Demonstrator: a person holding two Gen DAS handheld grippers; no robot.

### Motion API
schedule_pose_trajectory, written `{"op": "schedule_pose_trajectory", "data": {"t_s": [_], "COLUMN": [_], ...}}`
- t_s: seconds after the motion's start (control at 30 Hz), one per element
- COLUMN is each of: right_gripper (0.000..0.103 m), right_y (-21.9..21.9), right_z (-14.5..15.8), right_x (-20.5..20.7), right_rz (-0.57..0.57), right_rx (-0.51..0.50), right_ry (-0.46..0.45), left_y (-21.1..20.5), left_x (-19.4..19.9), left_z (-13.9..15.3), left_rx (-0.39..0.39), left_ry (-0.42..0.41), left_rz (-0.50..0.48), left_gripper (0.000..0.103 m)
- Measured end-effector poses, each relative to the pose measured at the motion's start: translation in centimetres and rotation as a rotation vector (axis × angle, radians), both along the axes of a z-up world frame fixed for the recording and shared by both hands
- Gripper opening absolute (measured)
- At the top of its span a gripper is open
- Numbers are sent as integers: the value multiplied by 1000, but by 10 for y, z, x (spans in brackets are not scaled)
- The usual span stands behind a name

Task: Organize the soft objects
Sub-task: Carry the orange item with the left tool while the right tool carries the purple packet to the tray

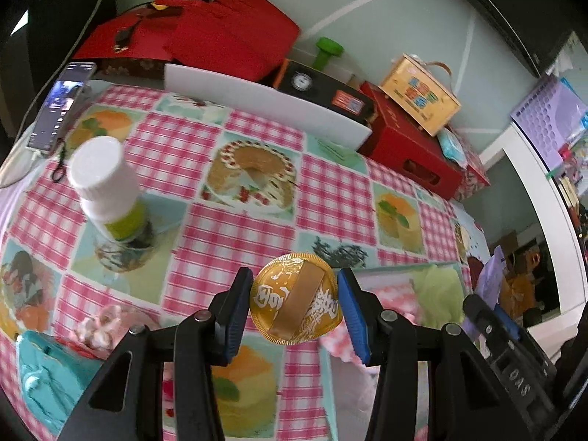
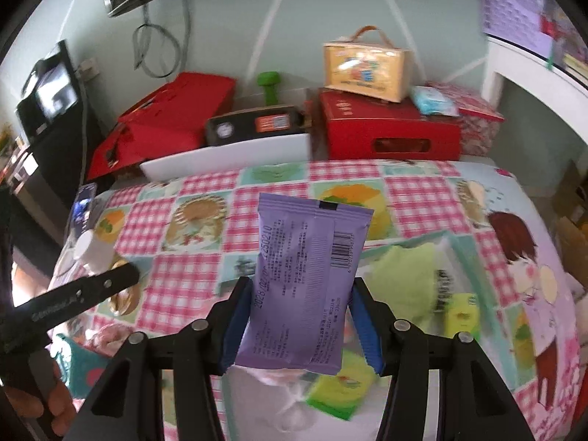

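Note:
In the left wrist view my left gripper (image 1: 294,307) is shut on a round gold foil coin (image 1: 294,299), held in the air above the checked tablecloth (image 1: 228,235). In the right wrist view my right gripper (image 2: 299,321) is shut on a purple snack packet (image 2: 305,279), held upright with its barcode side showing. Below and to the right of the packet lies a clear bin (image 2: 454,253) with a light green cloth (image 2: 402,270) and green packets (image 2: 340,389) in it. The left gripper's black arm (image 2: 70,303) shows at the left edge of that view.
A white-capped bottle (image 1: 106,187) stands on the cloth at left, a phone (image 1: 60,104) beyond it. A white tray (image 1: 264,106), red boxes (image 1: 411,147), a yellow carry box (image 1: 420,95) and a green dumbbell (image 1: 327,53) line the back. A teal item (image 1: 47,378) lies near left.

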State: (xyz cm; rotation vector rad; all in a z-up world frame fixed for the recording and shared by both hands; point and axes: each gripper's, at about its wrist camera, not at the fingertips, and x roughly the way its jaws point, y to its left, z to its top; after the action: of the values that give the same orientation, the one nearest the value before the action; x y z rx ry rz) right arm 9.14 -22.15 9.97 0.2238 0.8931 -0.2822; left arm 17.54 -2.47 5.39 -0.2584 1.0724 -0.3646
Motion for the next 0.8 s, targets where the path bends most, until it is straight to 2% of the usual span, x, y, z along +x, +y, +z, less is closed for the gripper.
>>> {"op": "schedule_pose_trajectory", "data": {"t_s": [0.13,0.5,0.63,0.8], "right_gripper": [56,56,56,56], "right_y": [-32,-102,-115,-110], "right_z": [0,3,-1,-16], "right_x": [-13,-53,-59,-48], "right_rz": [-79,-270,-295,-256], "right_rx": [7,-2,12,35], "right_ry": [1,3,11,41], "left_y": [-24,-86,-100,-117], "left_x": [-7,-32,-37,-43], "left_z": [1,3,-1,-8], "left_rx": [-21,-7,14,33], "left_ry": [8,0,-3,-3], "left_rz": [-77,-259,-293,-335], "left_gripper": [49,49,49,49]}}
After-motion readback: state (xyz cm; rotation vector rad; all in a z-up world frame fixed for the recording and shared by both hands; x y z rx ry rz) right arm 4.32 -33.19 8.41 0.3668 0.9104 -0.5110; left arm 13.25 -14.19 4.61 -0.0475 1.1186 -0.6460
